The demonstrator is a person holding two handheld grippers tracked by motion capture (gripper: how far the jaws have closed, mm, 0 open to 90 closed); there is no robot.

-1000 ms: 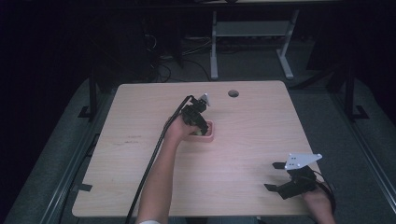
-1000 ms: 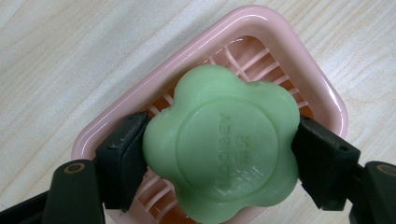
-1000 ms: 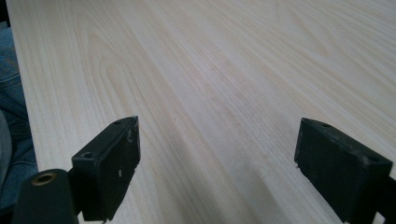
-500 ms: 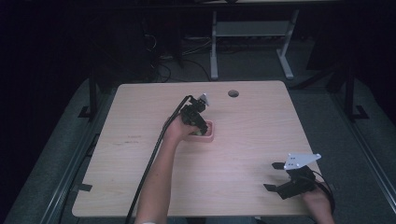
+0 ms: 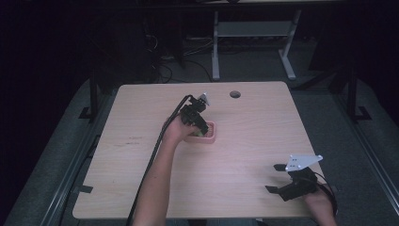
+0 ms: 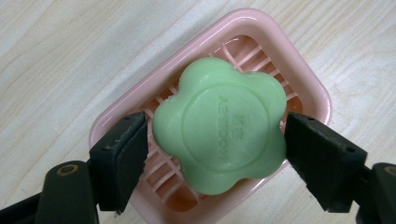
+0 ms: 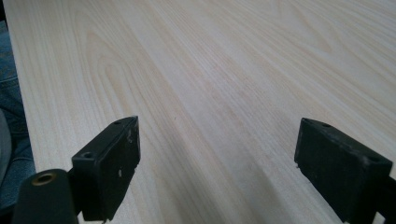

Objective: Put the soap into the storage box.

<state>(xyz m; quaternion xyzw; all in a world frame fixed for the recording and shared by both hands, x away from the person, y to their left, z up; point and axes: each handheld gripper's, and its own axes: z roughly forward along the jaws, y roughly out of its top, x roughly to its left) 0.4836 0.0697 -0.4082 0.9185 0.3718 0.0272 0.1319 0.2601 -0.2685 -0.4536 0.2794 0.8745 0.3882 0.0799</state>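
From above, I'm holding the left gripper (image 5: 201, 126) over the pink soap dish (image 5: 210, 137) mid-table (image 5: 244, 155). Its own view: jaws standing apart, flanking the green soap (image 6: 219, 128) lying in the dish. Right gripper (image 7: 217, 170): jaws gaping over bare wood.

Between the matt black fingers (image 6: 119, 163): soap (image 6: 222, 130), pale green, waxy-smooth with embossed lettering. Beneath it: soap dish (image 6: 308, 84), glossy pink plastic. Surface (image 7: 210, 70): pale wood grain, matt.
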